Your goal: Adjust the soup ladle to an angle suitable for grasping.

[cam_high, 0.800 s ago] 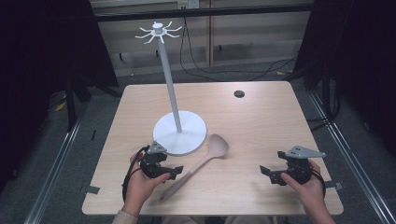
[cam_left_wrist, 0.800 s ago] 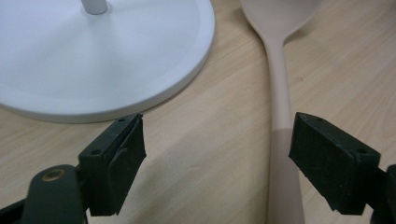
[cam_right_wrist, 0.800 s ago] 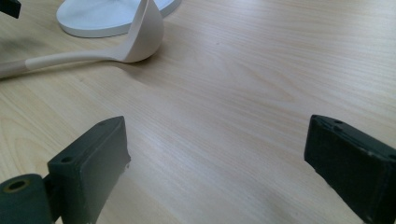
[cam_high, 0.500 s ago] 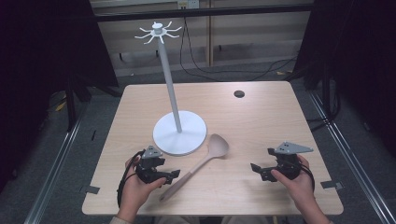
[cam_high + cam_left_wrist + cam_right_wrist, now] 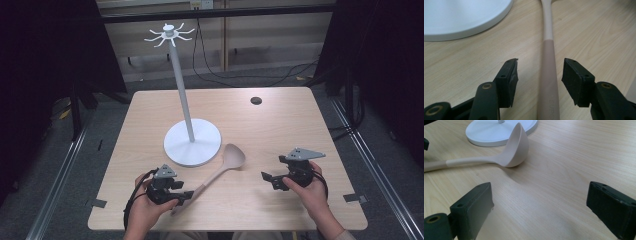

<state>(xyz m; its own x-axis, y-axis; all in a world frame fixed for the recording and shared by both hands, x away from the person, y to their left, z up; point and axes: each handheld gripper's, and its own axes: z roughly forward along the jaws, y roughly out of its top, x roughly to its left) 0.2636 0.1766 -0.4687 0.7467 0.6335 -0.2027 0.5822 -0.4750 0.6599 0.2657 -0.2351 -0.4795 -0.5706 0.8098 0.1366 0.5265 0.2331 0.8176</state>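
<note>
A beige ladle [image 5: 234, 156] lies on the wooden table [image 5: 280, 125], its bowl next to the base of a white hook stand [image 5: 192, 141]. The handle runs toward the near left. My left gripper [image 5: 187, 196] is low at the handle's end; in the left gripper view its jaws straddle the ladle handle [image 5: 548, 75] with a gap on each side, so the left gripper [image 5: 541, 75] is open. My right gripper [image 5: 265, 179] is to the right of the ladle, pointing at it. In its own view the right gripper [image 5: 541, 212] stands wide open over bare wood, the ladle bowl [image 5: 515, 147] ahead.
The stand's tall pole [image 5: 182, 95] rises from its round base and ends in a ring of hooks [image 5: 170, 34]. A small black disc [image 5: 256, 100] lies at the far right of the table. Dark floor and cables surround the table.
My right gripper has moved left, toward the ladle's bowl. The left gripper has stayed at the handle's end, and the ladle has not moved.
</note>
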